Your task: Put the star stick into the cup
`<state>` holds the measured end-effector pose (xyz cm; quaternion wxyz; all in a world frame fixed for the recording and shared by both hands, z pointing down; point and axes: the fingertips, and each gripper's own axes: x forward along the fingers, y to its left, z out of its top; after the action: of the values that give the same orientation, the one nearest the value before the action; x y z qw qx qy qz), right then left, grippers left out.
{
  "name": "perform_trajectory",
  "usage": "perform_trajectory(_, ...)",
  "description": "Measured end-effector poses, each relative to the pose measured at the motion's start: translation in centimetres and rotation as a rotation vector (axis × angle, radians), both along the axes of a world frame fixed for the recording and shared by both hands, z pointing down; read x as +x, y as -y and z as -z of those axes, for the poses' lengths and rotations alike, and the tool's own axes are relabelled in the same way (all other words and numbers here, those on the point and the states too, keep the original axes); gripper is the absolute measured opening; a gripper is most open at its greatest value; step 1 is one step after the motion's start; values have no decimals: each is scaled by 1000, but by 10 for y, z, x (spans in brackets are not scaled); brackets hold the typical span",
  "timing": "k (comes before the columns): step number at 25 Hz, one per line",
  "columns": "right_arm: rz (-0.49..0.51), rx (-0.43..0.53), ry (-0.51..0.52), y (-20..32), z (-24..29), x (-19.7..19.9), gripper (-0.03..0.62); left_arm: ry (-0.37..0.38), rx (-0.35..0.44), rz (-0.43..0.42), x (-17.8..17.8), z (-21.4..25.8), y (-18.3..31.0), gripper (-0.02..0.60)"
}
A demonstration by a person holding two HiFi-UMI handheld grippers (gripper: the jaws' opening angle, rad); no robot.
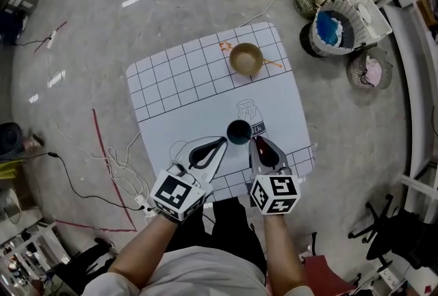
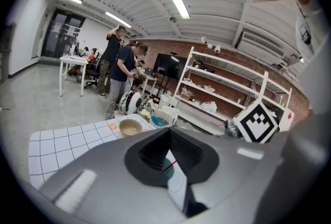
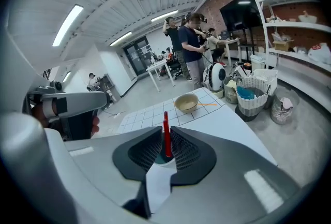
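Note:
A dark teal cup (image 1: 239, 131) stands on the white gridded mat (image 1: 171, 83). My right gripper (image 1: 254, 142) is just right of the cup and shut on a thin red stick (image 3: 166, 127). The stick stands upright between the jaws, with its lower end over the cup's mouth (image 3: 164, 157); its star end is hidden. My left gripper (image 1: 222, 141) has its tips at the cup's left edge, jaws together, nothing seen between them. Through its jaws (image 2: 168, 135) I see the cup (image 2: 165, 171) and a sliver of the red stick (image 2: 171, 164).
A tan bowl (image 1: 246, 59) sits at the mat's far side with an orange stick (image 1: 272, 63) beside it. Baskets and bins (image 1: 335, 28) crowd the far right floor. Cables (image 1: 116, 165) lie left of the mat. People (image 2: 121, 70) stand in the background.

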<state>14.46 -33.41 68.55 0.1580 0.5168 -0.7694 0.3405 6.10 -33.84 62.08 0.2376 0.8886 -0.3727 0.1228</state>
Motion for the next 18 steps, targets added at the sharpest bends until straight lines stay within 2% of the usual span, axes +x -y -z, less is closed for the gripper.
perform_trajectory(10, -41, 8, -80, 1, 3, 23, 97, -4, 3, -18, 7, 3, -1, 6)
perform_trajectory(18, -115, 59, -143, -1, 23, 45, 100, -19, 29, -40, 14, 17, -5, 5)
